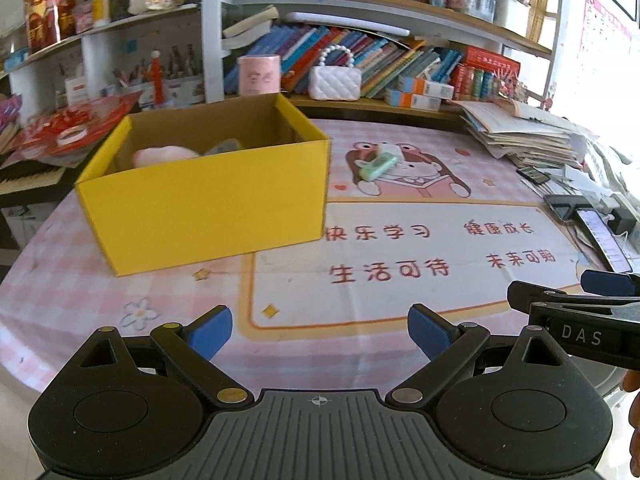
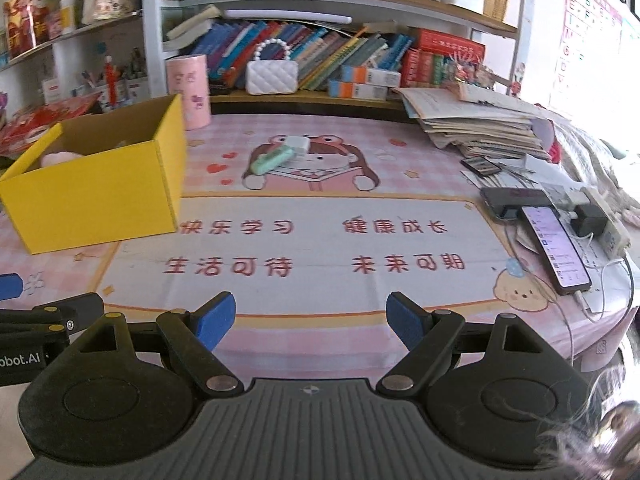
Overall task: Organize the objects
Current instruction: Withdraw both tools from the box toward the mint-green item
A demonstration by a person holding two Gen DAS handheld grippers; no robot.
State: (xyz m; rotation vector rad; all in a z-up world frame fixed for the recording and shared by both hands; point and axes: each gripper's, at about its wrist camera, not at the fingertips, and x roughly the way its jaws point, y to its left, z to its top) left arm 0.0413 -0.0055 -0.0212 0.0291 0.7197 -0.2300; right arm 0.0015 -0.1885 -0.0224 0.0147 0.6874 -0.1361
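Nearest the cameras, both grippers hover low over the front edge of the tabletop, side by side. The left gripper has its blue-padded fingers spread wide with nothing between them; the right gripper likewise holds its fingers well apart and empty. Each shows at the edge of the other's view.

Beyond them stretches a bare part of the pink checked mat, printed with red characters and a cartoon figure. Nothing lies on this near stretch.

Farther back on the left stands one open yellow cardboard box. Inside it a pink soft item and at least one pale greenish item peek above the wall; the rest of the interior is hidden, so the count inside is two at the least. This suggests that part of the sorting is already done.

To the right of the box, on the cartoon figure, two loose things remain, touching each other: one mint-green oblong item and one small white block, possibly a charger plug. These look like what is left to put away, both well apart from either gripper.

At the right edge lie one lit phone, a second dark device, cables and a stack of papers, probably not part of the job. Behind stand one pink cylinder and one white quilted handbag on the bookshelf ledge.
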